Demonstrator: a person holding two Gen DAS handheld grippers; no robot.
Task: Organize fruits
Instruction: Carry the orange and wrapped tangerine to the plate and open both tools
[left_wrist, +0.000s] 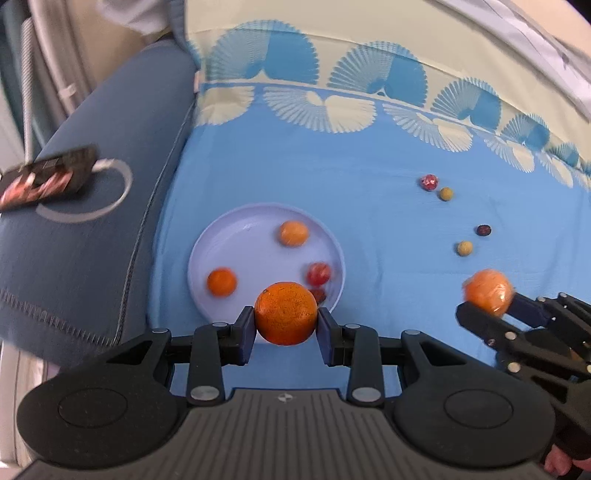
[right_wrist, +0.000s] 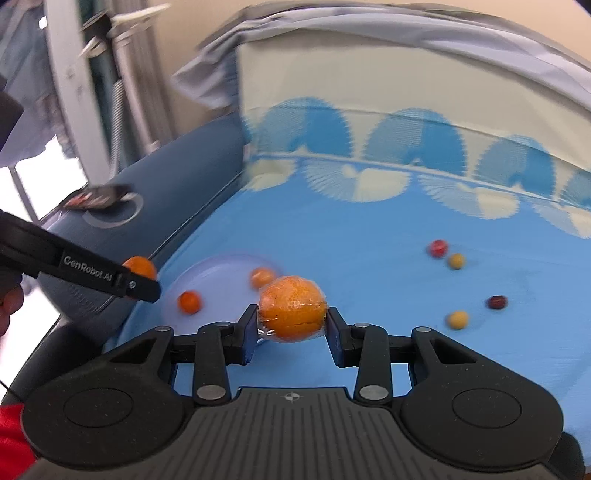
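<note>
You have a fruit clenched in each tool: your left gripper (left_wrist: 286, 326) pinches a bare orange (left_wrist: 286, 314) across its middle, and your right gripper (right_wrist: 291, 332) pinches a wrapped orange (right_wrist: 292, 309), its clear film puckering at the pads; both grips sit on the widest part, which is the sensible place on a round thing that would otherwise squirt out. The pale plate (left_wrist: 207, 254) lies on the blue cloth (left_wrist: 332, 177) just beyond your left fruit; judging by the task, that is where both loads belong. It already holds two small oranges (left_wrist: 221, 281) and a red fruit (left_wrist: 318, 273), with something darker near the rim that is too hidden and blurred to name; so free room is toward the far and middle parts, and a drop near the front edge risks knocking what lies there.

Well apart to the right, four small fruits are not yet gathered: a red one (left_wrist: 429, 182), two yellowish ones (left_wrist: 446, 193) and a dark one (left_wrist: 483, 230). A dark packet (left_wrist: 48, 177) rests on the navy cushion (left_wrist: 92, 240) to the left, out of the way; your two tools are close to one another, so mind them crossing over the plate.
</note>
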